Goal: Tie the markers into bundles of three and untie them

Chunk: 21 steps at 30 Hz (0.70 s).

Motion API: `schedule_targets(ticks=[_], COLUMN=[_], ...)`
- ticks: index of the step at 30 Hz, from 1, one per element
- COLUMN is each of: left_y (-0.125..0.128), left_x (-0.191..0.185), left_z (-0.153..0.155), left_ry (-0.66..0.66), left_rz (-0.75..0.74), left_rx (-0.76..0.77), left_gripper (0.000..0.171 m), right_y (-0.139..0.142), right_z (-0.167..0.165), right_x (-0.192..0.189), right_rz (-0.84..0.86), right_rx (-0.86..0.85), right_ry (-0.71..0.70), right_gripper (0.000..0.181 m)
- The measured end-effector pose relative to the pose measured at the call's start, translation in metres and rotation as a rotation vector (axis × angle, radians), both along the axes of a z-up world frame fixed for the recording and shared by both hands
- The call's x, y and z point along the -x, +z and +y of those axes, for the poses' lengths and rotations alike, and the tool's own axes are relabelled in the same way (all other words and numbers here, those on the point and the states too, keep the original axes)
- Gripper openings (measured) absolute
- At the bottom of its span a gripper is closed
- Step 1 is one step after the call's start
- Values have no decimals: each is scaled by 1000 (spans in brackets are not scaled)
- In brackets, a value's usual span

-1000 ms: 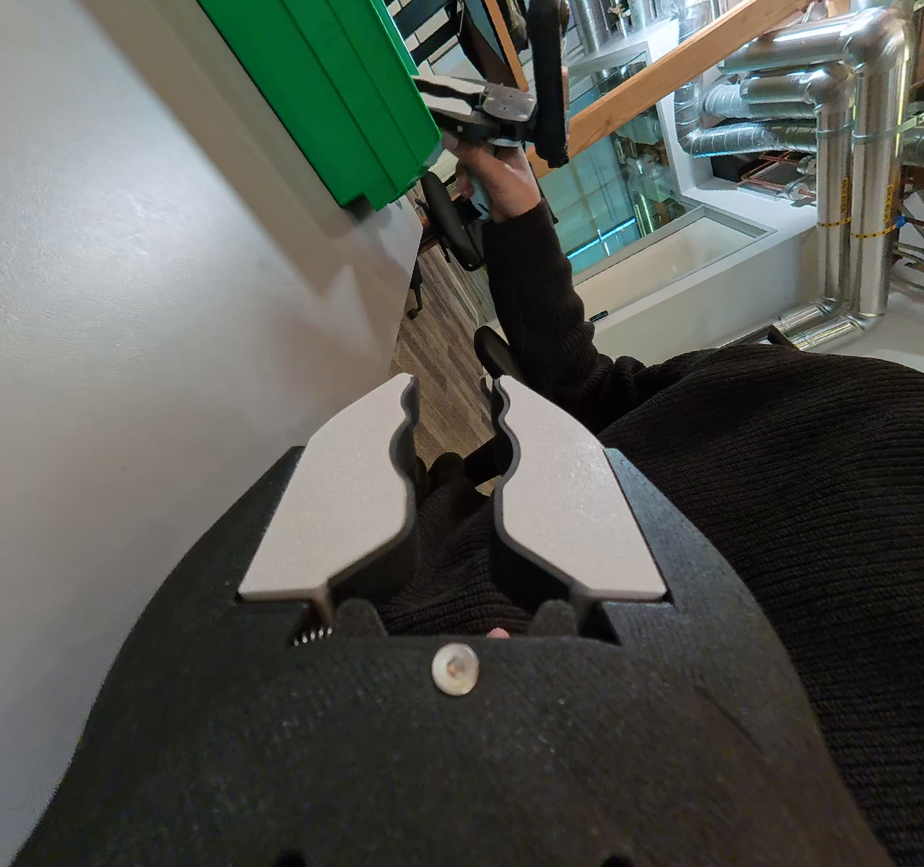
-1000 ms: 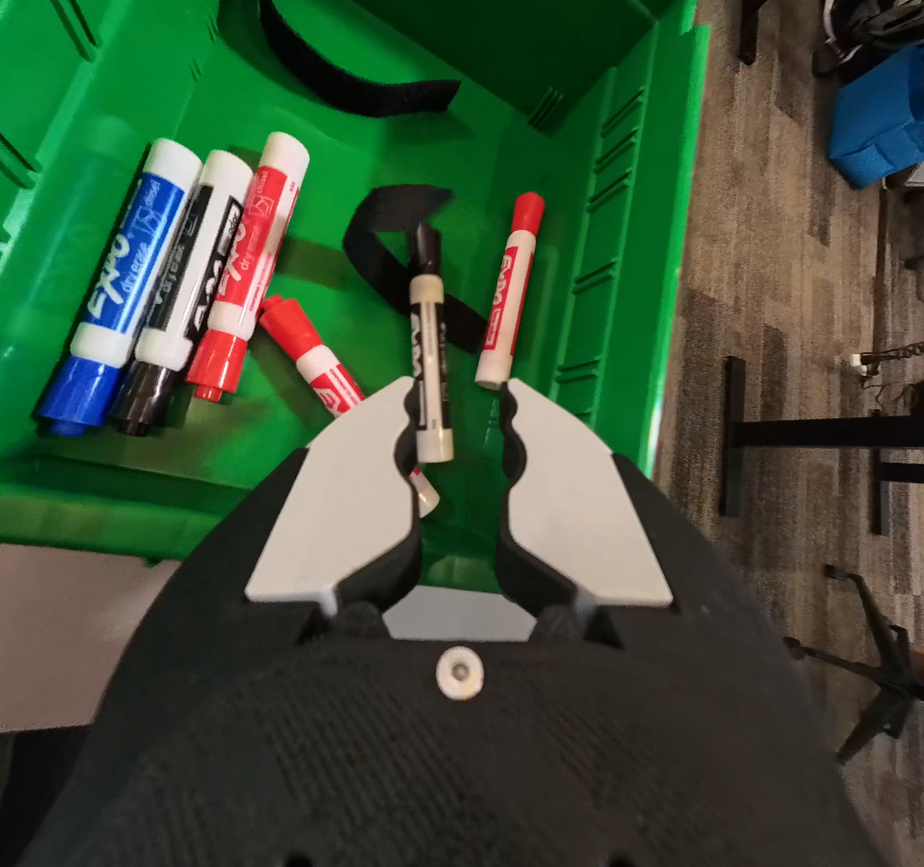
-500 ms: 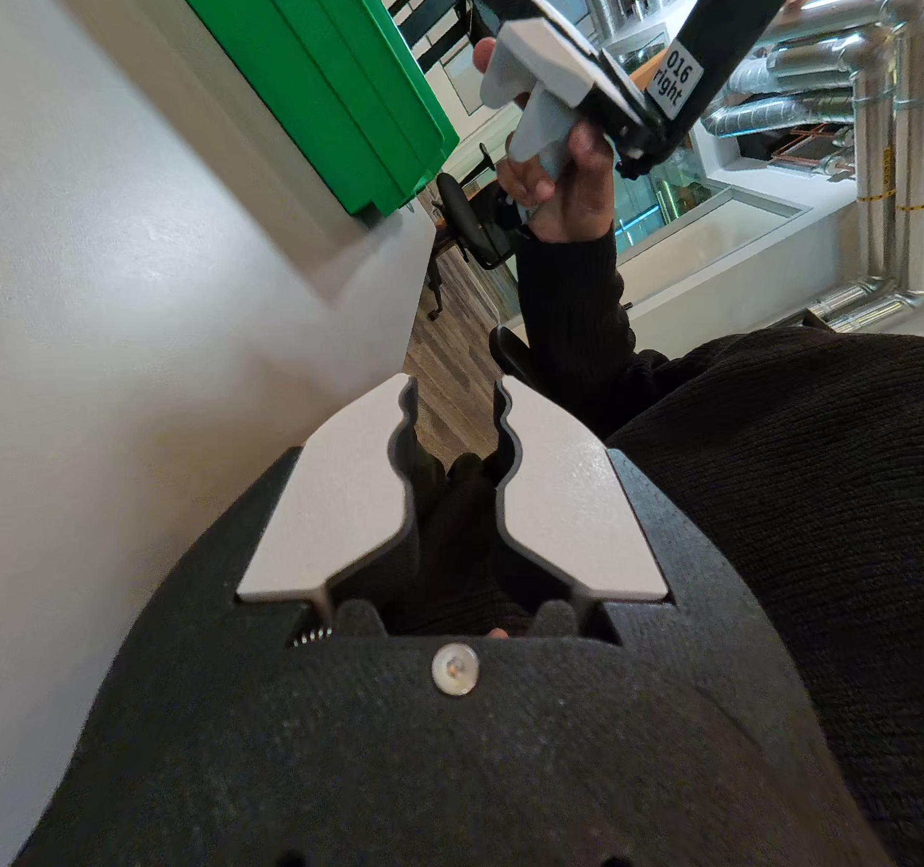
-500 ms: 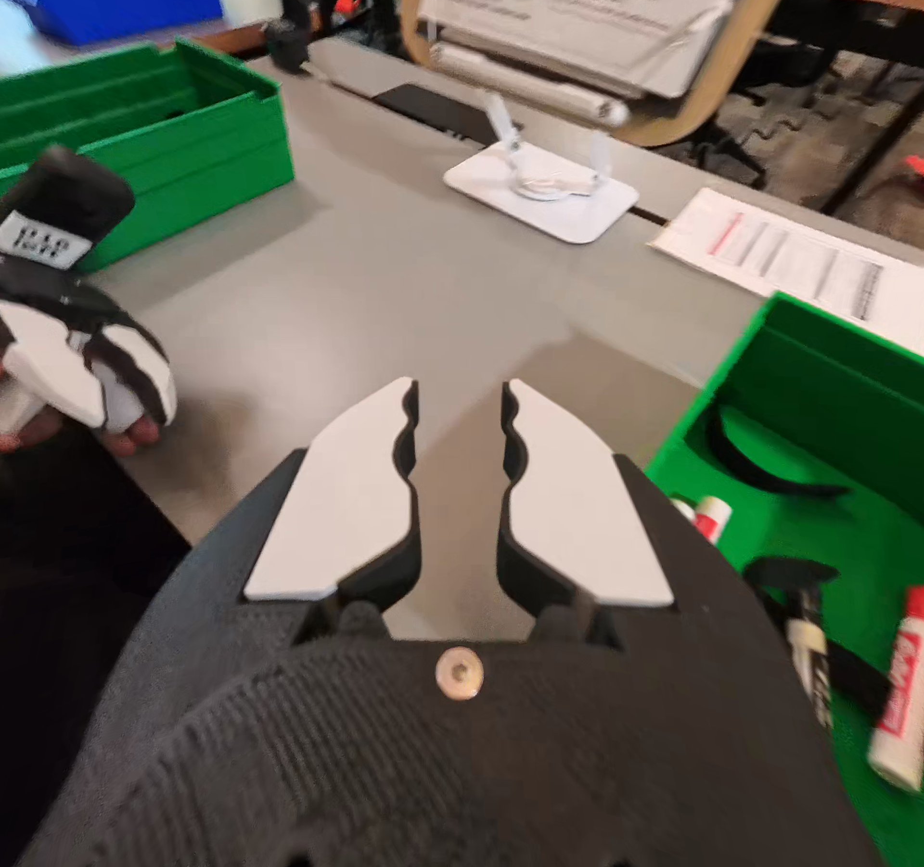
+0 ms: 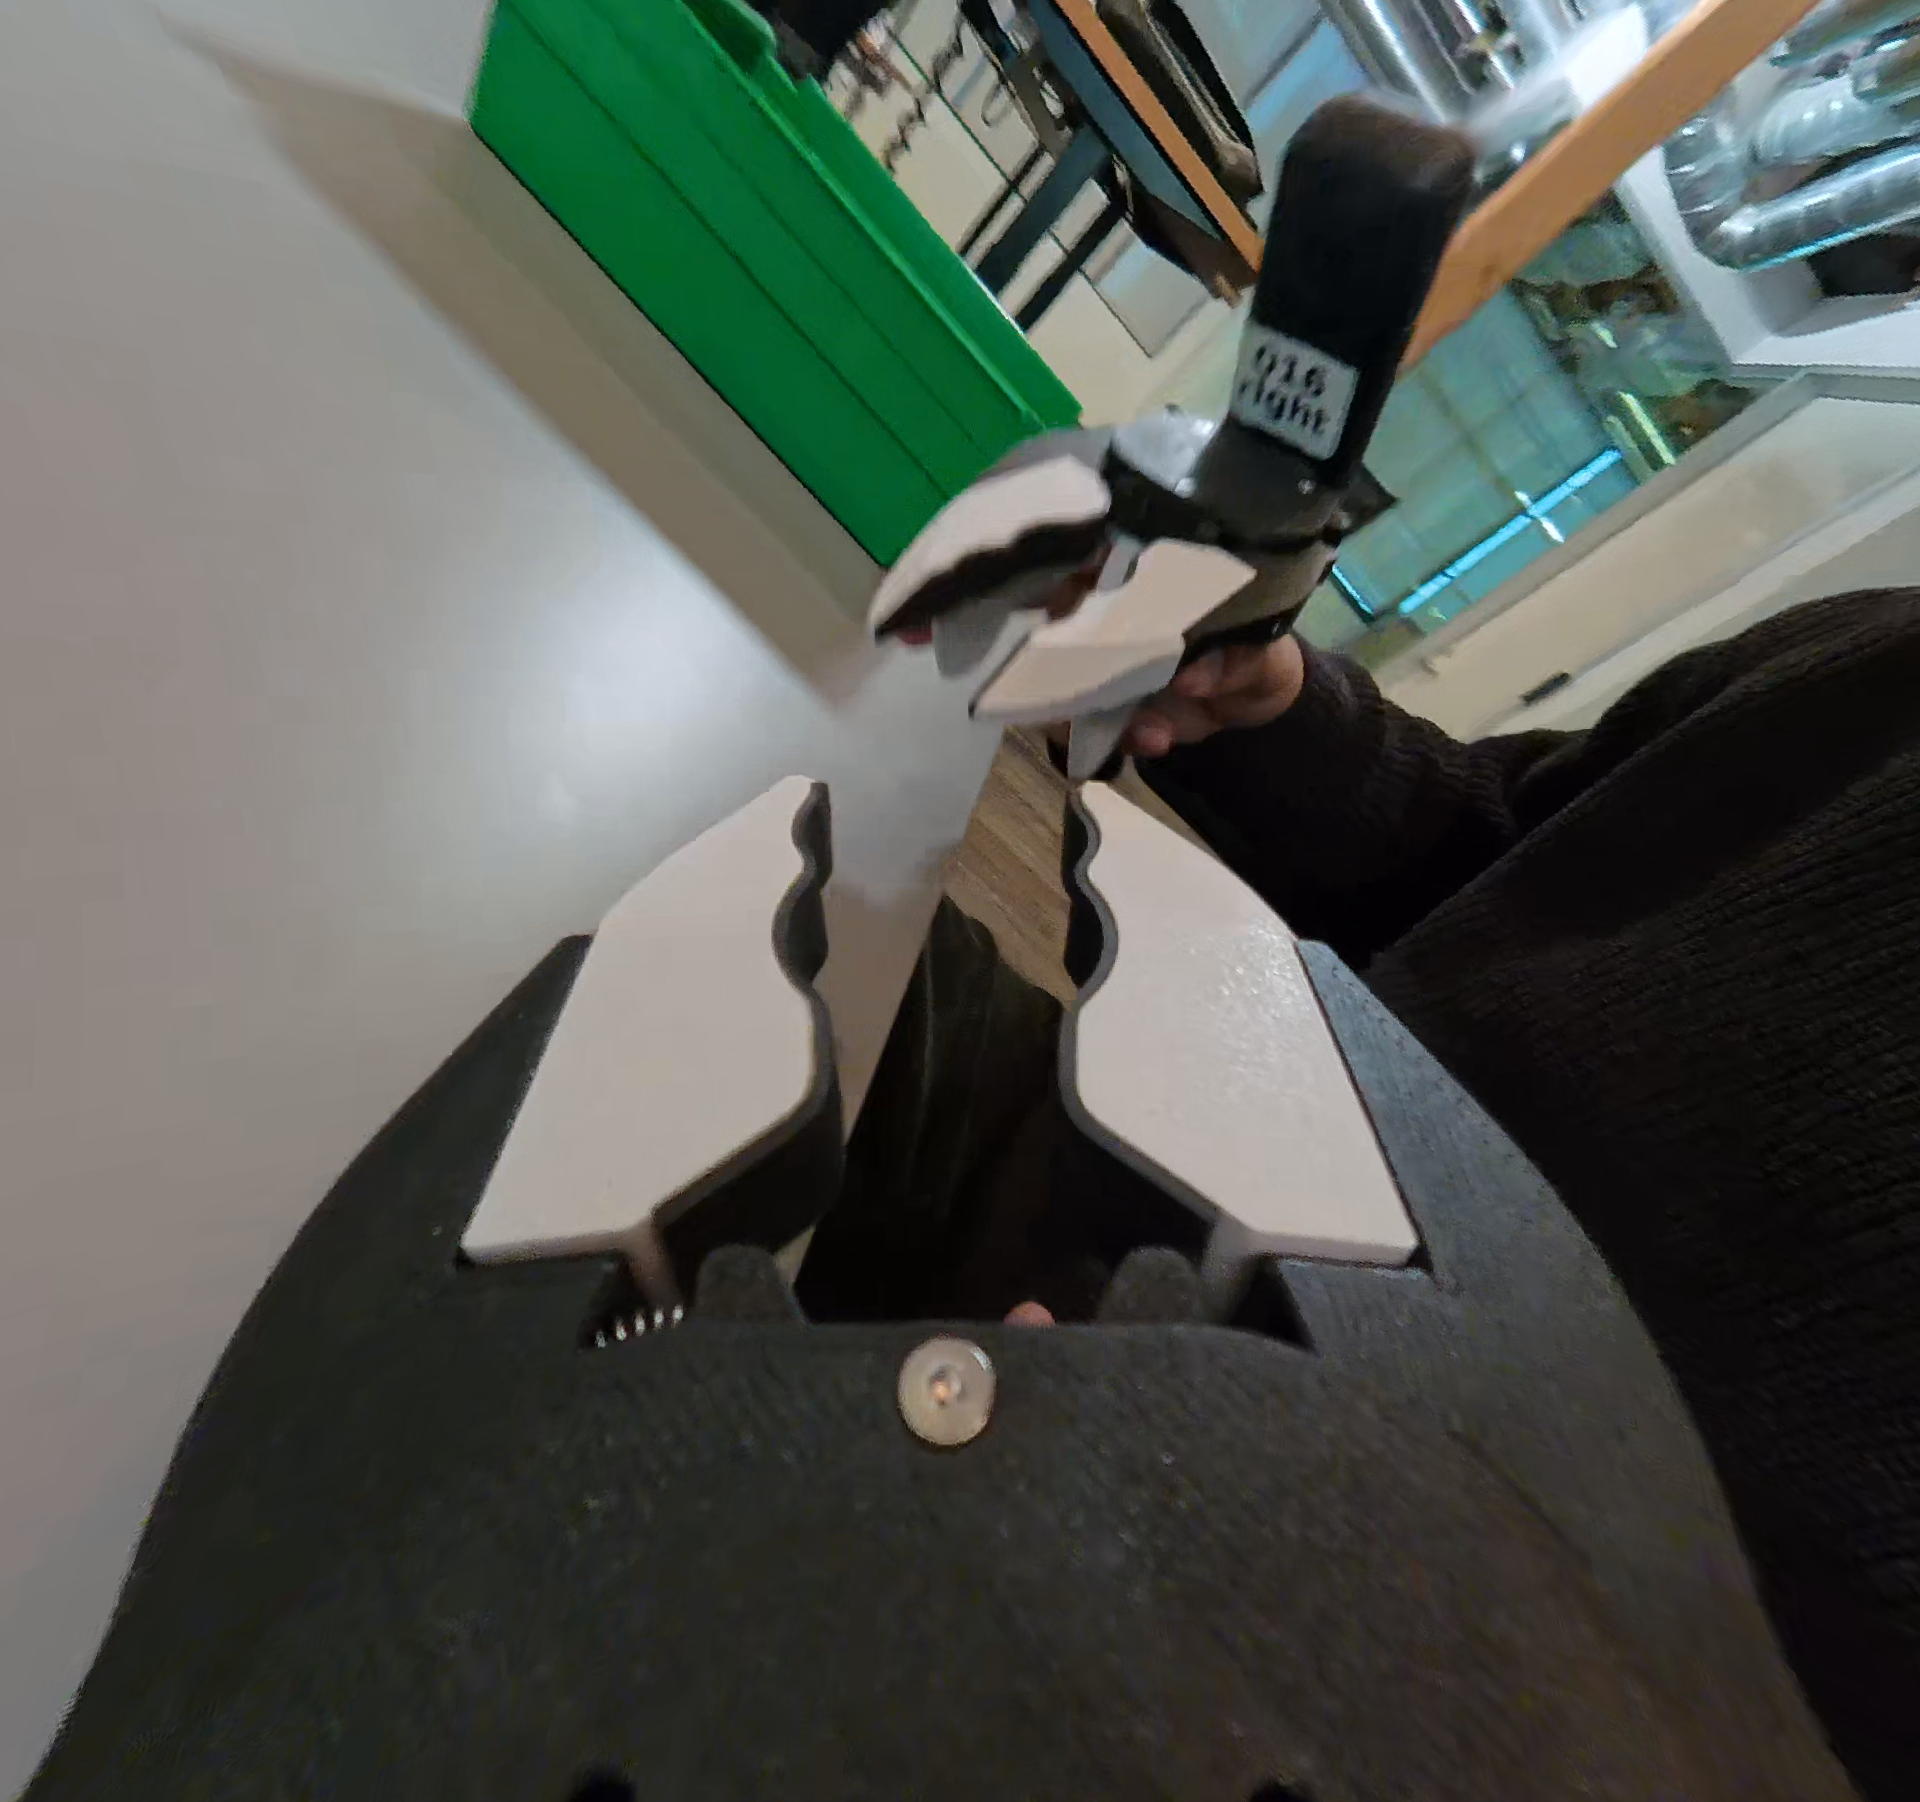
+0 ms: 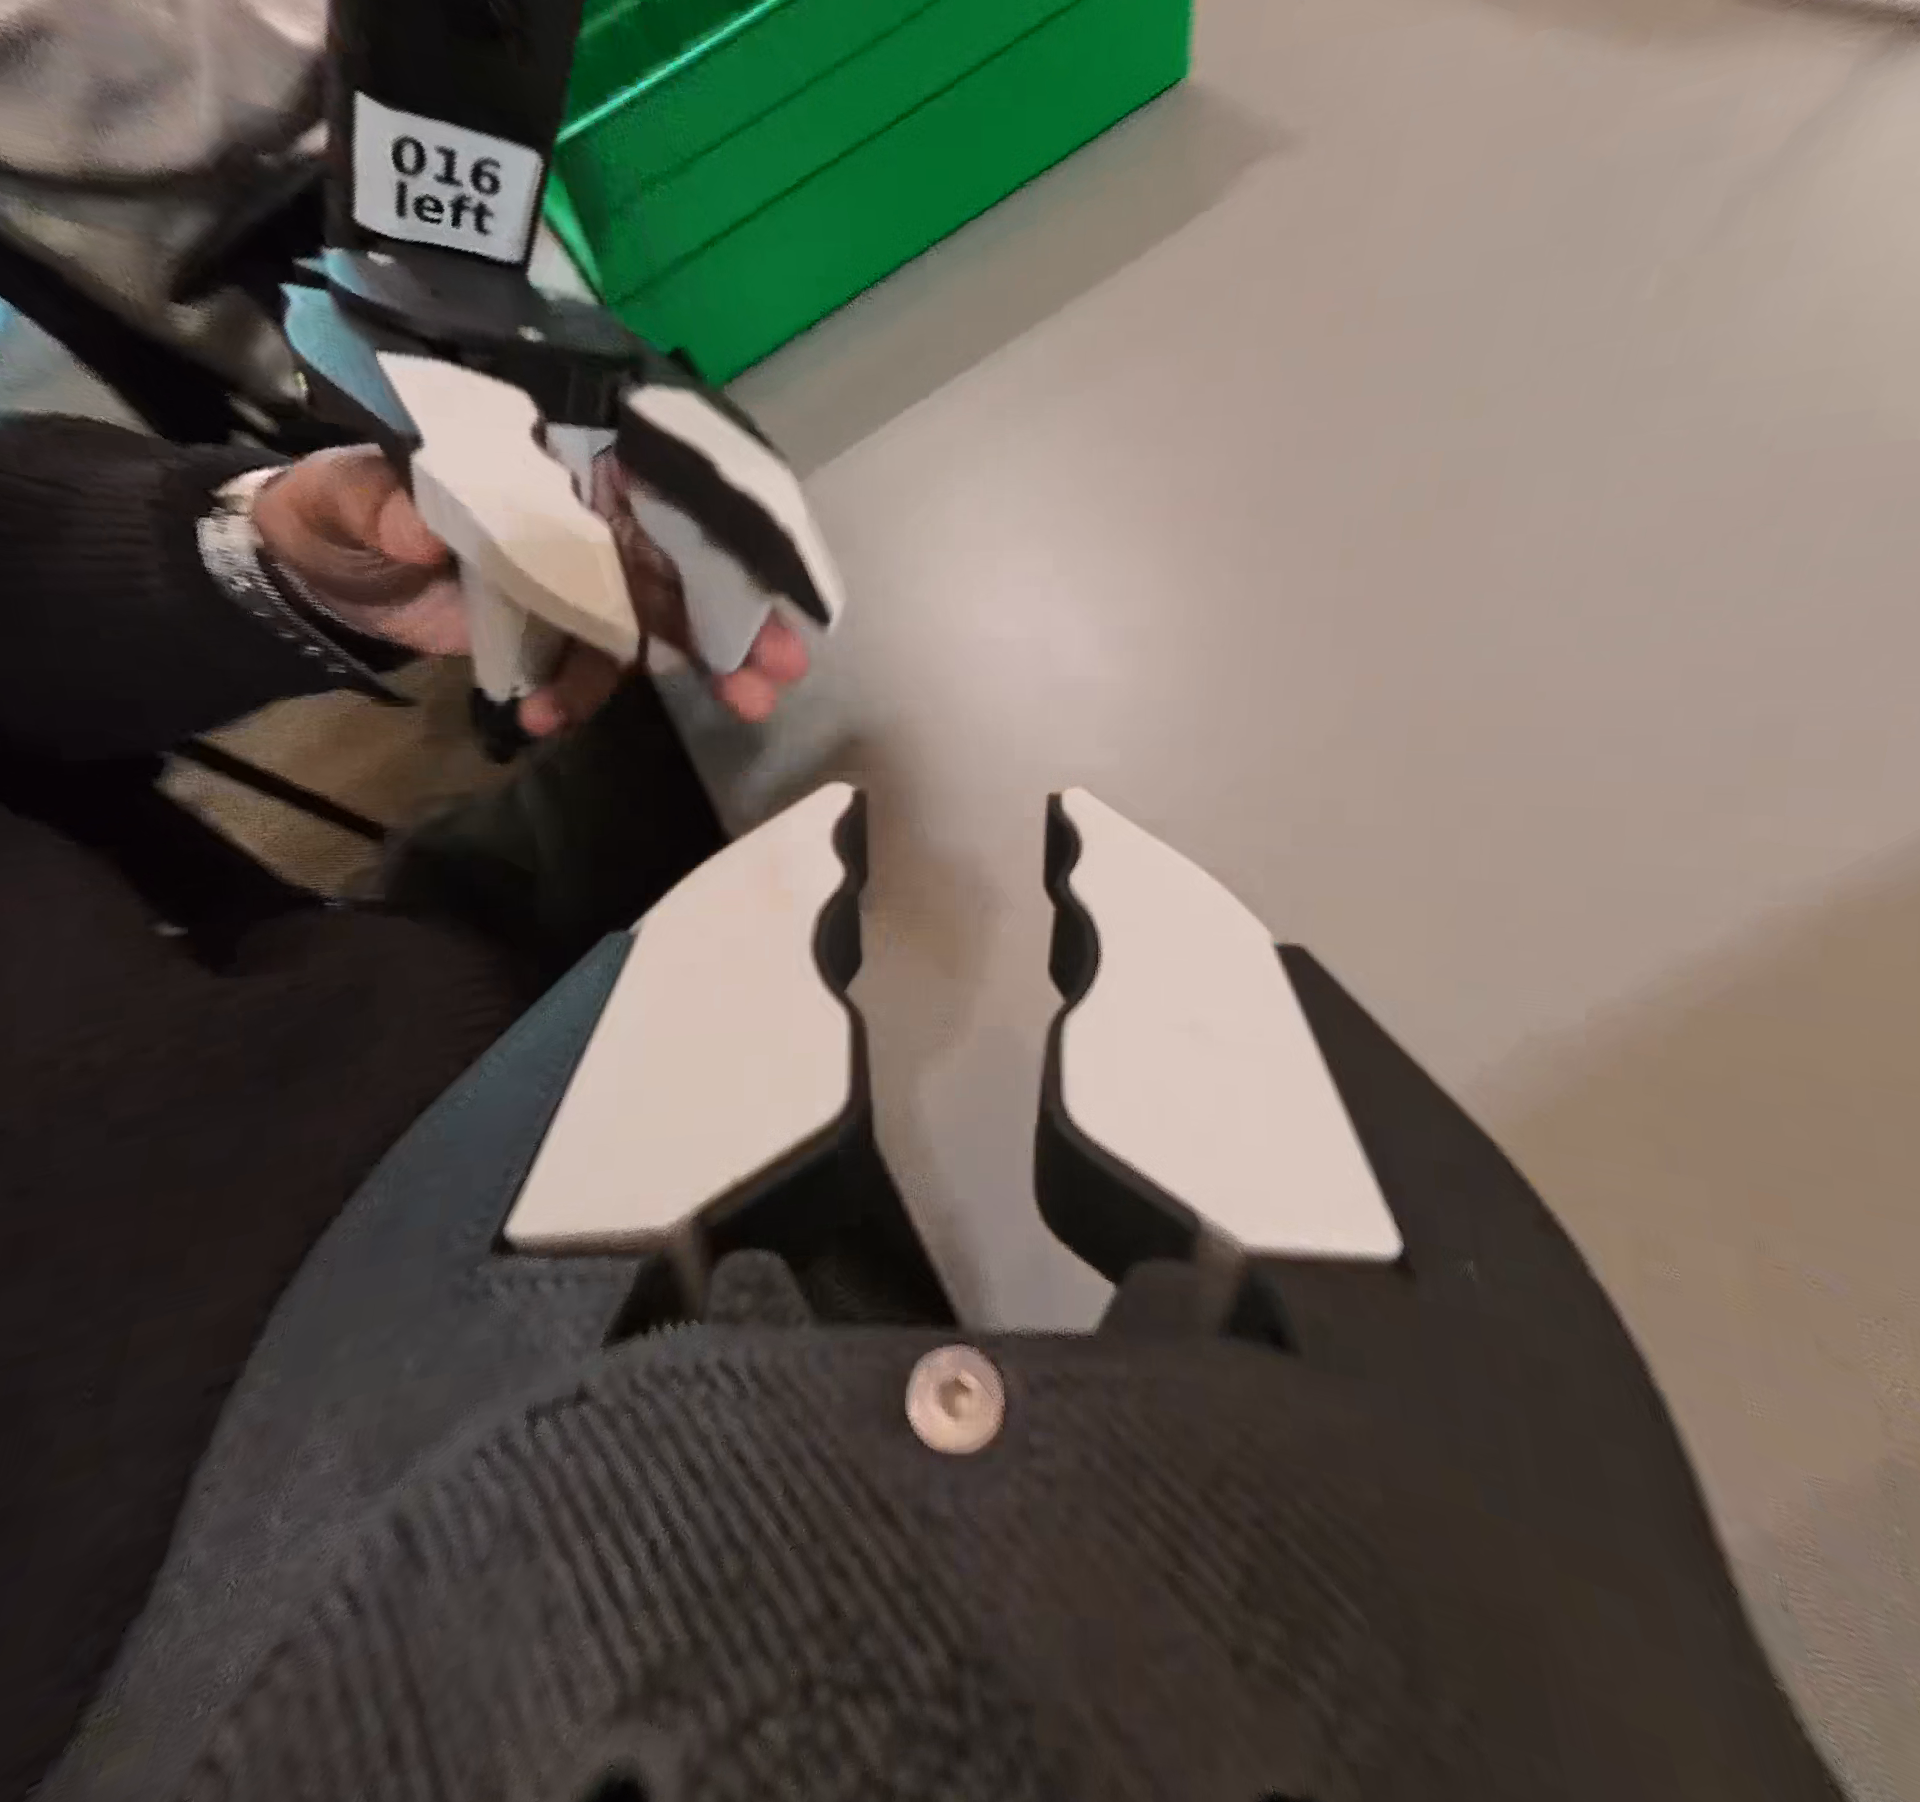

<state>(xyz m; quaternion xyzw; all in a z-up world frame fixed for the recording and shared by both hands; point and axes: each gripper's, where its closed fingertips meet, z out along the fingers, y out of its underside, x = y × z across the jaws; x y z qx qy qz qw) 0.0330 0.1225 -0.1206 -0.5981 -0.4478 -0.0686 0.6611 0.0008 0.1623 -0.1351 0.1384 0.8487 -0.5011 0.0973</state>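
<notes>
Hovering at the grey tabletop's (image 6: 1455, 609) near edge, both tongs gape empty: left tongs (image 5: 945, 807) and right tongs (image 6: 951, 796) face each other, near a green bin (image 6: 883, 121).

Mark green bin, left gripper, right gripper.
green bin (image 6: 883, 131): right wrist view, side wall.
left gripper (image 5: 945, 853): left wrist view, gap between fingertips.
right gripper (image 6: 951, 807): right wrist view, gap between fingertips.
</notes>
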Motion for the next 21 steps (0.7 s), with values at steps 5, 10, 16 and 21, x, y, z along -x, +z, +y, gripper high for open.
schedule_targets(ticks=[5,10,16,21], left_y=[60,106,30,-21], left_x=[0,7,52,83], left_z=[-70,-241,-376,-425], left_ry=[247,805,993,1040], left_rz=[206,238,-172,-335], left_rx=[132,511,772,1035], left_gripper=[29,13,58,56], right_y=[-5,-8,-11,-12], right_z=[-11,-16,-23,-18], right_x=[-7,-3,-9,-3], right_rz=[-179,-156,-140,-112], right_rx=[42,44,36,25], right_ry=[67,93,144,130], right_gripper=[31,28,24,23])
